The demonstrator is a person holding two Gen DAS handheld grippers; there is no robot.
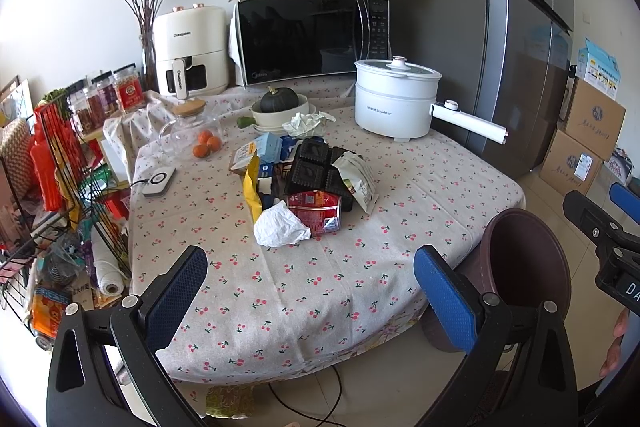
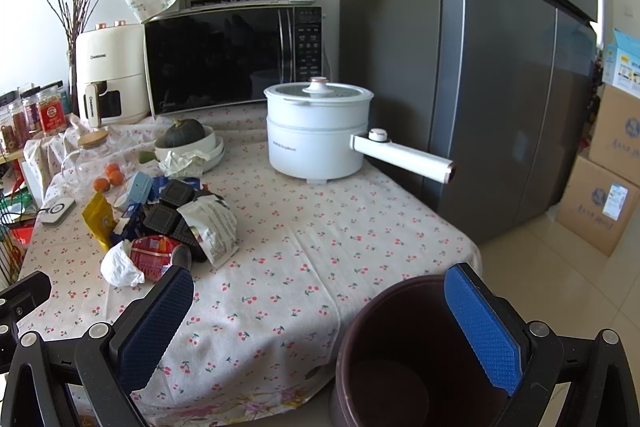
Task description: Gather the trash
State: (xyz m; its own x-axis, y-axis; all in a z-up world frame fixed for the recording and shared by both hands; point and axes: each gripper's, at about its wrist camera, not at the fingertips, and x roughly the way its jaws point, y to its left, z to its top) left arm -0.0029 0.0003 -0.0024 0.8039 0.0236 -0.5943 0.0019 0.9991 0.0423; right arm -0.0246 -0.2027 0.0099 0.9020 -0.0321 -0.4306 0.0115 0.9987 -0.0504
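Observation:
A pile of trash lies mid-table: a crumpled white tissue (image 1: 280, 229) (image 2: 120, 265), a red can (image 1: 318, 213) (image 2: 154, 257), a dark plastic snack tray (image 1: 312, 171) (image 2: 168, 217), a white-green wrapper (image 1: 358, 179) (image 2: 214, 223), a yellow packet (image 1: 252, 191) (image 2: 98, 219) and blue cartons (image 1: 268, 147). A dark brown bin (image 1: 520, 267) (image 2: 408, 359) stands on the floor at the table's near right corner. My left gripper (image 1: 312, 291) is open and empty above the table's near edge. My right gripper (image 2: 320, 319) is open and empty, over the table corner and the bin's rim.
A white electric pot (image 1: 394, 103) (image 2: 320, 135) with a long handle stands at the back right. Behind are a microwave (image 1: 312, 39), an air fryer (image 1: 188, 51), bowls with a squash (image 1: 280, 107), a glass jar and oranges (image 1: 206, 143). A wire rack (image 1: 60, 187) stands left, a fridge and boxes right.

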